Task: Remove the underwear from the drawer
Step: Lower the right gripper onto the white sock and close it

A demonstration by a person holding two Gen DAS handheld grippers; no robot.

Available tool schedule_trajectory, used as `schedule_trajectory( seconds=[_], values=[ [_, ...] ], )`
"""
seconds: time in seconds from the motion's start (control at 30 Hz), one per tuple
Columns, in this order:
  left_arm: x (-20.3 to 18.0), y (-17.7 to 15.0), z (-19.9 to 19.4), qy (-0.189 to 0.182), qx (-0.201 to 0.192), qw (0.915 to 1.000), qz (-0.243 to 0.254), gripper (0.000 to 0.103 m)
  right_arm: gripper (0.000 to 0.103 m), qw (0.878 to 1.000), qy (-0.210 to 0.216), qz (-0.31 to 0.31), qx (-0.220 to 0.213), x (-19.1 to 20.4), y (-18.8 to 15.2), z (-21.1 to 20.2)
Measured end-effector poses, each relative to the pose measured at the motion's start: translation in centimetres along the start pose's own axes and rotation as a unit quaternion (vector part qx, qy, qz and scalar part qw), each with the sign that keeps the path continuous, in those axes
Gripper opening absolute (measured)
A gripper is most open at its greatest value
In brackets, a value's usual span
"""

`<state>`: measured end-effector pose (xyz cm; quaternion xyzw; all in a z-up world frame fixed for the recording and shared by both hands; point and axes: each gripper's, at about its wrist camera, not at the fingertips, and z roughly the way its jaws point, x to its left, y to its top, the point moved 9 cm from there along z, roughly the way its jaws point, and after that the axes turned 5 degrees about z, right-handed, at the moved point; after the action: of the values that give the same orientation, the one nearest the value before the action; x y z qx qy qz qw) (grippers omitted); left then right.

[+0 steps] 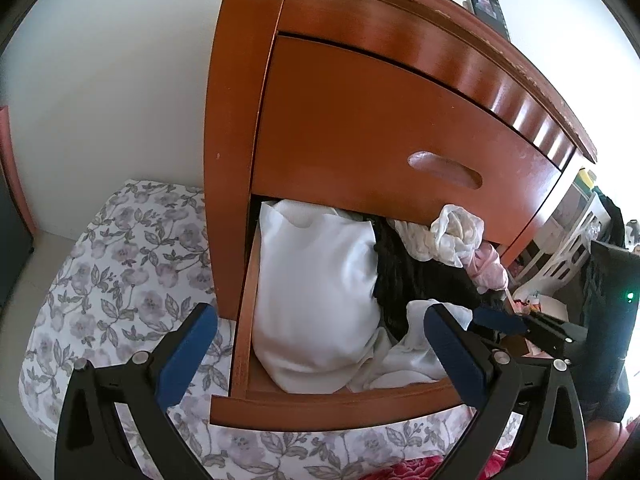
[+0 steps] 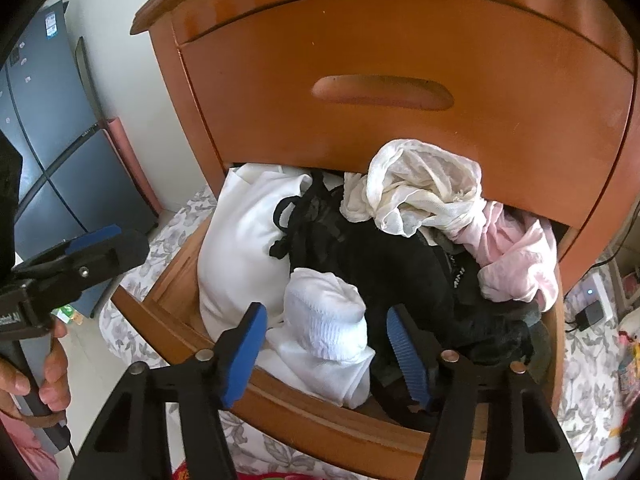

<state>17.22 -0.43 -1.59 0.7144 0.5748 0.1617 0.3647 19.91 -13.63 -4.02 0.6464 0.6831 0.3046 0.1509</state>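
The lower drawer (image 1: 340,408) of a wooden nightstand is pulled out and stuffed with clothes. In it lie a white satin bundle (image 1: 316,280), a black lacy garment (image 2: 360,248), a crumpled cream garment (image 2: 424,188), a pink one (image 2: 516,256) and a rolled white ribbed piece (image 2: 328,316). My right gripper (image 2: 325,314) is open, its blue pads on either side of the white ribbed piece above the drawer's front rim (image 2: 320,420). My left gripper (image 1: 320,312) is open too, hovering before the drawer's left half with nothing in it. A hand (image 2: 48,360) holds its handle.
The upper drawer (image 1: 380,128) is shut, with a recessed handle (image 1: 444,170). A floral sheet (image 1: 120,260) lies under and left of the nightstand. A dark framed screen (image 1: 486,4) stands on top. A dark blue cabinet (image 2: 52,128) is at the left, a charger (image 2: 592,312) at the right.
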Motion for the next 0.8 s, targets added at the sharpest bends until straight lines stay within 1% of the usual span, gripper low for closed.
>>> schedule_trajectory(
  seconds=[0.03,0.1,0.17,0.23,0.3,0.43,0.57,0.7,0.8],
  values=[
    [0.1,0.0,0.0,0.003,0.002,1.0,-0.004,0.103,0.06,1.0,0.0,0.002,0.001,-0.1,0.0,0.2],
    [0.3,0.0,0.1,0.01,0.004,0.9998,-0.018,0.103,0.059,1.0,-0.006,0.003,0.004,-0.3,-0.2,0.6],
    [0.1,0.0,0.1,0.014,0.003,0.9995,-0.027,0.103,0.057,1.0,-0.01,0.005,0.005,-0.7,-0.4,1.2],
    [-0.2,0.0,0.3,0.02,0.002,0.9994,-0.027,0.103,0.054,1.0,0.001,0.014,0.004,-1.1,-0.6,1.6],
    [-0.5,-0.1,0.5,0.031,0.005,0.9991,-0.029,0.103,0.054,1.0,0.011,0.018,0.0,-1.3,-0.8,1.7],
    [-1.0,0.0,0.9,0.039,0.009,0.9981,-0.047,0.103,0.054,1.0,0.021,0.012,-0.011,-1.2,-0.9,1.6],
    [-1.6,0.3,0.8,0.059,0.005,0.9969,-0.051,0.103,0.054,0.999,0.032,0.012,-0.015,-1.3,-1.1,1.6],
    [-1.6,0.9,0.8,0.073,0.0,0.9949,-0.071,0.103,0.045,0.998,0.057,0.018,-0.019,-1.1,-1.3,2.1],
    [-1.8,1.4,1.2,0.086,-0.003,0.9926,-0.085,0.103,0.041,0.997,0.066,0.015,-0.028,-1.1,-1.3,2.1]
  ],
)
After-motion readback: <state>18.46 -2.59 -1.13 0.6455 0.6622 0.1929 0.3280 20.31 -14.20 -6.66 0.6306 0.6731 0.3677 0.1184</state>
